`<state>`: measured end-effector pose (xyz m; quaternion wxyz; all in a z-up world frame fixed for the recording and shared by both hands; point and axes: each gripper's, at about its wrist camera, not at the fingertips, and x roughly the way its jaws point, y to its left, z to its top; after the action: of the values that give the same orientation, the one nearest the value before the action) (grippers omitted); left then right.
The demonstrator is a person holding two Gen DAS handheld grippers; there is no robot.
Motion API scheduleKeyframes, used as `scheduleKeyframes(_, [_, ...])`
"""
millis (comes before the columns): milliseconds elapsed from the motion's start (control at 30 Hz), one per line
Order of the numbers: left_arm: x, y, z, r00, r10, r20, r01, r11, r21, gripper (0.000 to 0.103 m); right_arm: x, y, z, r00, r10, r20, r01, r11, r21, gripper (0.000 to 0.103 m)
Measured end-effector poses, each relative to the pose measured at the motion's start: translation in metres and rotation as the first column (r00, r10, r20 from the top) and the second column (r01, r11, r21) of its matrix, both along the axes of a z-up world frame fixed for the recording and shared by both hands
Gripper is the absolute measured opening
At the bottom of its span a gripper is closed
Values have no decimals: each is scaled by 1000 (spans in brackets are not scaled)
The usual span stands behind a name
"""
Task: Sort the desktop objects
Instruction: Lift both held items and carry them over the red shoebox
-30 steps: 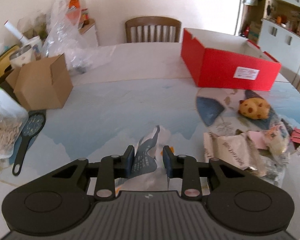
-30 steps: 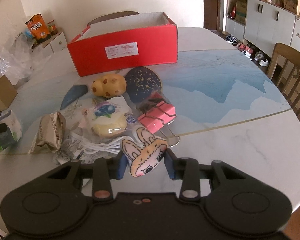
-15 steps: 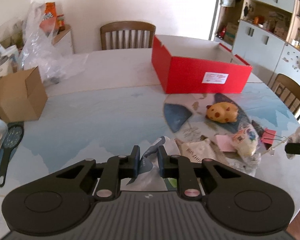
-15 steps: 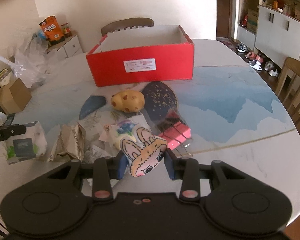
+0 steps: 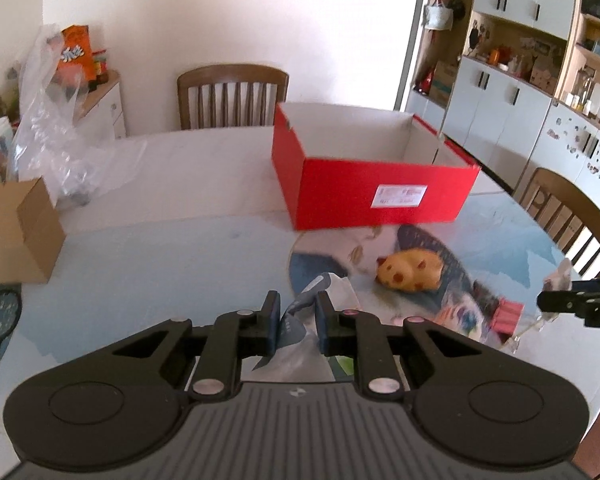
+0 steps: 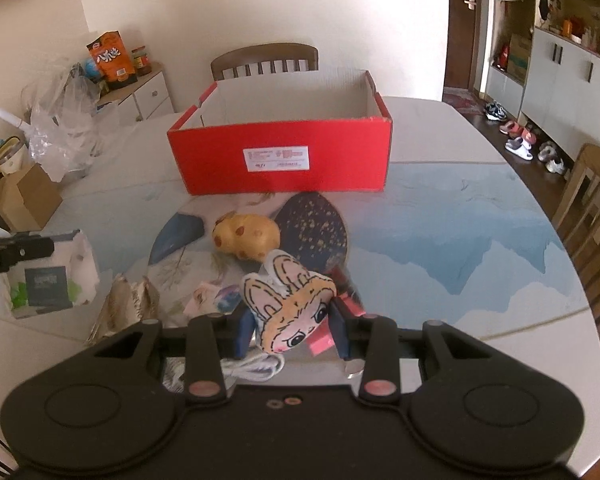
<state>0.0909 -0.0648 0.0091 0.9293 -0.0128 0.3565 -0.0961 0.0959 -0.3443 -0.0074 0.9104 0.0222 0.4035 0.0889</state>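
My left gripper (image 5: 297,322) is shut on a white and grey snack packet (image 5: 300,316) and holds it above the table; the packet also shows in the right wrist view (image 6: 48,276). My right gripper (image 6: 292,328) is shut on a bunny-face plush toy (image 6: 290,308), lifted above the clutter. An open, empty red box (image 6: 280,156) stands ahead of both, and shows in the left wrist view (image 5: 376,184) too. A yellow spotted plush (image 6: 246,236) lies in front of the box.
A brown crumpled packet (image 6: 124,308), a pink binder clip (image 5: 508,314) and a white cable (image 6: 252,368) lie on the table (image 6: 440,240). A cardboard box (image 5: 16,232) and plastic bags (image 5: 56,144) stand at the left. Chairs stand at the far side (image 5: 232,96) and the right (image 6: 592,200).
Both grippers have risen and moved toward the red box with their objects held. The box now looks nearer and its inside shows.
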Motion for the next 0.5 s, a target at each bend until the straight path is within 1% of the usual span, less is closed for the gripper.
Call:
scheduleKeyframes(267, [34, -27, 18, 998, -34, 53, 33, 999, 2, 18, 31, -13, 7, 999, 45, 18, -45, 999, -6, 39])
scheduleKeyframes(500, [71, -50, 35, 994, -52, 99, 51, 999, 16, 18, 67, -24, 24, 994, 103, 49, -102, 995, -10, 39])
